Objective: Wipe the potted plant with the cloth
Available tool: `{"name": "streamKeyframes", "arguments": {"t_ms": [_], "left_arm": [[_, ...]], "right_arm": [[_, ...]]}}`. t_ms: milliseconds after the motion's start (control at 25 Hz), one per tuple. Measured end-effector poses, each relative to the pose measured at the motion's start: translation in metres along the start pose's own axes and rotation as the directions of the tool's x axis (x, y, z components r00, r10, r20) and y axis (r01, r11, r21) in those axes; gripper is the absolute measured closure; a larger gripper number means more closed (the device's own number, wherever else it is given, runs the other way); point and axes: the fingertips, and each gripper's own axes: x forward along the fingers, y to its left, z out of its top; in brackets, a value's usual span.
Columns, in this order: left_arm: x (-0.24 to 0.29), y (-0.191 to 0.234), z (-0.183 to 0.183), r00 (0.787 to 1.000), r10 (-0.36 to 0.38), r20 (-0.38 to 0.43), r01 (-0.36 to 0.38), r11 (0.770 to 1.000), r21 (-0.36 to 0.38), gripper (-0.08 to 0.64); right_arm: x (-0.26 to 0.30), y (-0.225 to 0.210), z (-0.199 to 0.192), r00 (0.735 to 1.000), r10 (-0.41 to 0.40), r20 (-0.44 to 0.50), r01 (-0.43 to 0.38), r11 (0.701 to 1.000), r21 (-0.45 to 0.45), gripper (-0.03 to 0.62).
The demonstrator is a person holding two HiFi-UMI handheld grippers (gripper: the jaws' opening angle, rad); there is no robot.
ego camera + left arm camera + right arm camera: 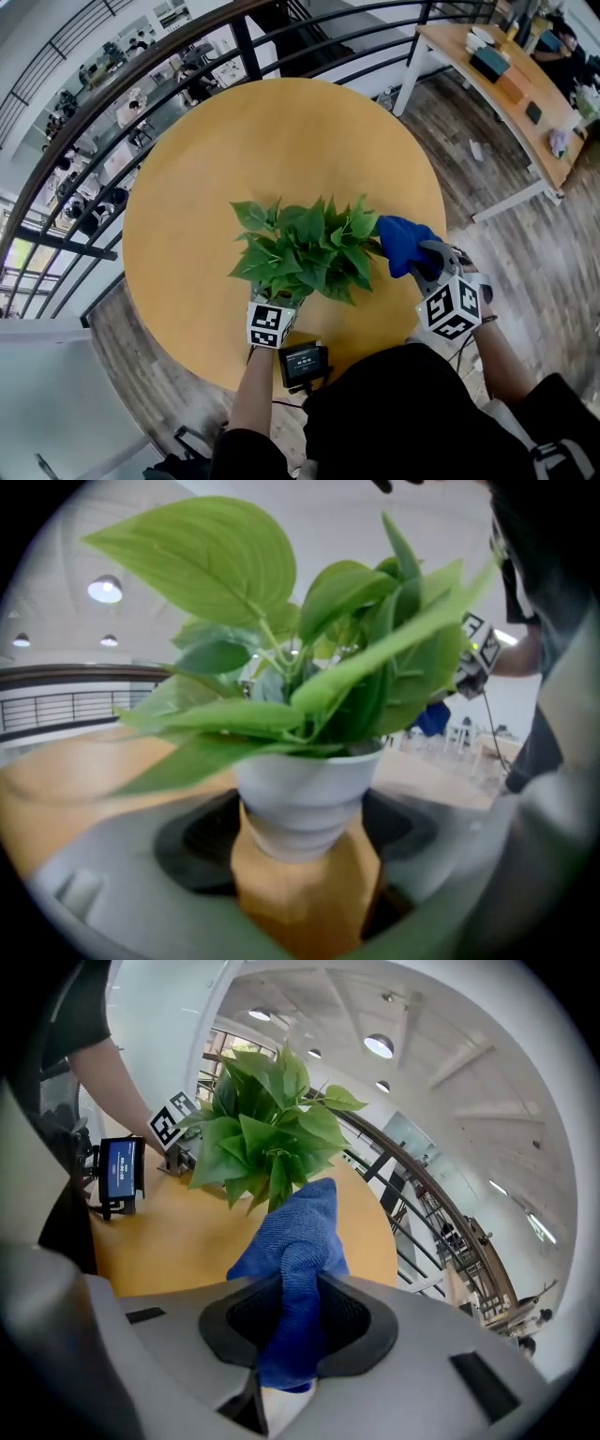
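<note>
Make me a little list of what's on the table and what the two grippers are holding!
table: round, yellow-orange top
potted plant: green and leafy, near the table's front edge
white pot: holds the plant
left gripper: shut on the white pot's base
right gripper: pinching the blue cloth
cloth place: up at the leaves on the plant's right side

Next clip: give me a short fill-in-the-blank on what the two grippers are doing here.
1. The right gripper is shut on a ___ cloth.
2. The left gripper clasps the plant's ___ pot.
3. The potted plant stands on a ___ wooden table.
Missing: blue; white; round.
</note>
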Motion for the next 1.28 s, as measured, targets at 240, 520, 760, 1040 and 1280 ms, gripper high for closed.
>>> {"name": "streamKeyframes", "arguments": {"t_ms": [240,520,760,1040,1280], "left_arm": [[0.001,0.0,0.0,1.0,0.002,0.006,-0.002,1.0,0.003,0.163],[0.003,-0.003,0.002,1.0,0.001,0.003,-0.001,1.0,0.004,0.163],[0.002,-0.003,0.003,1.0,0.003,0.002,-0.003,1.0,0.003,0.163],[0.001,-0.004,0.002,1.0,0.001,-0.001,-0.001,1.0,0.0,0.163],[0.001,-0.002,0.002,1.0,0.0,0.004,0.0,1.0,0.003,0.163]], "right_arm": [[-0.011,0.025,-0.012,0.994,0.113,-0.009,-0.113,0.993,0.018,0.491],[-0.002,0.049,-0.06,0.975,0.161,-0.15,-0.165,0.986,-0.016,0.489],[-0.051,-0.021,0.002,0.995,0.005,0.101,-0.017,0.992,0.127,0.491],[-0.033,0.011,0.033,0.979,0.173,0.108,-0.179,0.983,0.048,0.49],[0.005,0.068,-0.035,0.96,0.254,-0.115,-0.26,0.965,-0.036,0.49]]}}
